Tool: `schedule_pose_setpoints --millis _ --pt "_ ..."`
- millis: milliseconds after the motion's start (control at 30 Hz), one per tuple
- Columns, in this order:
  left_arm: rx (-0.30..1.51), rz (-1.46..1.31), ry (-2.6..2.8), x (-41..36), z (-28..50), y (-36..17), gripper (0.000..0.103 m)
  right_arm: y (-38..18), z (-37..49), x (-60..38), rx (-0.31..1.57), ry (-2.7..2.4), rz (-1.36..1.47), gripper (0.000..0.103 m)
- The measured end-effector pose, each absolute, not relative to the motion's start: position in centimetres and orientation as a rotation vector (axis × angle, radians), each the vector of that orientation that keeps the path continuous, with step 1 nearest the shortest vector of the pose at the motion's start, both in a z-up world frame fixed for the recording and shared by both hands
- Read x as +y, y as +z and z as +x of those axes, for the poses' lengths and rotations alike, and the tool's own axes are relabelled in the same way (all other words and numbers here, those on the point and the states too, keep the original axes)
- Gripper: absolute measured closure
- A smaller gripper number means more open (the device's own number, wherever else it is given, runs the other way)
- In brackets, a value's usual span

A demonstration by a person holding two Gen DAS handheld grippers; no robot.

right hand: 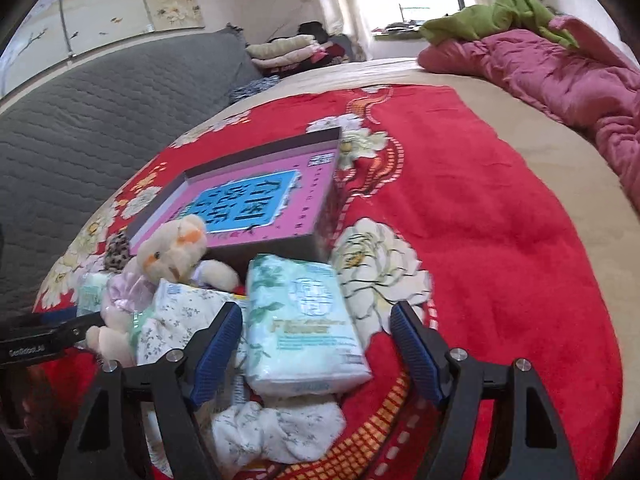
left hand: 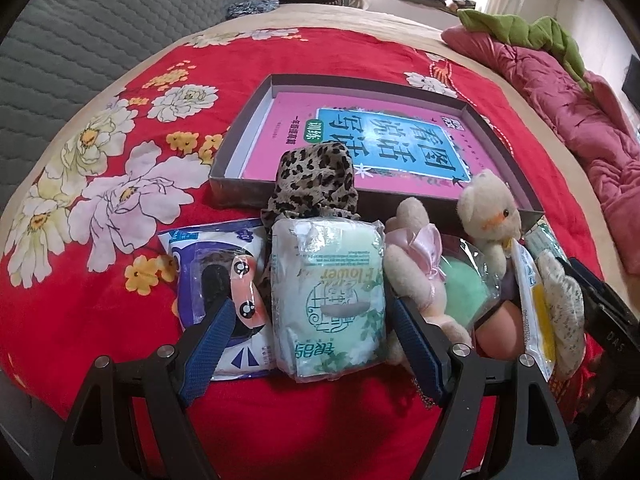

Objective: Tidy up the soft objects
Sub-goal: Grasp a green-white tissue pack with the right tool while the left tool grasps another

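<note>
My left gripper (left hand: 312, 320) is open and straddles a green-printed tissue pack (left hand: 328, 296) lying on the red floral bedspread; its pads stand just off the pack's sides. Around the pack lie a blue packet (left hand: 216, 280), a leopard-print cloth (left hand: 316, 176), a cream teddy bear (left hand: 488, 216) and a green item in plastic (left hand: 468, 288). My right gripper (right hand: 316, 328) is open around a second tissue pack (right hand: 304, 320), with a gap on each side. A white floral cloth (right hand: 280, 428) lies under it, and the bear (right hand: 172, 252) sits to its left.
A shallow dark box (left hand: 240, 192) holding a pink book sits behind the pile, also visible as the box (right hand: 280, 250). A pink quilt (right hand: 560, 68) and green cloth (right hand: 500, 12) lie at the right. Grey quilted padding (right hand: 100, 100) and folded clothes (right hand: 288, 50) are at the back left.
</note>
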State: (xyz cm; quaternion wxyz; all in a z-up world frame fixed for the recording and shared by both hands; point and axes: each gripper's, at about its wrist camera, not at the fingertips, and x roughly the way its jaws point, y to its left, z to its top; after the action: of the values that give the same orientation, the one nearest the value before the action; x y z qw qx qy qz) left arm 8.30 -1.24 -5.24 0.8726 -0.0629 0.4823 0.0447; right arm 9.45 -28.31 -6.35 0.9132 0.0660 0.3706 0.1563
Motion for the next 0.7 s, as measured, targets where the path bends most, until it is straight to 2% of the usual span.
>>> schedule_pose_setpoints --millis 133,200,367,433,567,700 --pt "1.009 -0.140 0.108 -0.9 8.5 -5.3 0.022 -6.8 9.8 -27.9 0.772 0.355 0.135 0.040" --pt "1.009 -0.139 0.109 -0.9 8.5 -5.3 0.022 -7.0 9.8 -28.2 0.770 0.365 0.152 0.049" --pt "1.012 -0.142 0.113 -1.2 8.9 -5.4 0.029 -6.5 9.5 -29.0 0.737 0.367 0.178 0.061" --pt "1.017 -0.136 0.115 -1.5 9.0 -5.5 0.031 -6.3 9.5 -29.1 0.731 0.373 0.185 0.061" --pt "1.025 -0.116 0.107 -2.1 9.1 -5.6 0.049 -6.1 9.3 -29.2 0.724 0.377 0.187 0.062" --pt "1.038 -0.139 0.075 -2.1 9.1 -5.8 0.053 -6.2 9.3 -29.6 0.731 0.384 0.215 0.062"
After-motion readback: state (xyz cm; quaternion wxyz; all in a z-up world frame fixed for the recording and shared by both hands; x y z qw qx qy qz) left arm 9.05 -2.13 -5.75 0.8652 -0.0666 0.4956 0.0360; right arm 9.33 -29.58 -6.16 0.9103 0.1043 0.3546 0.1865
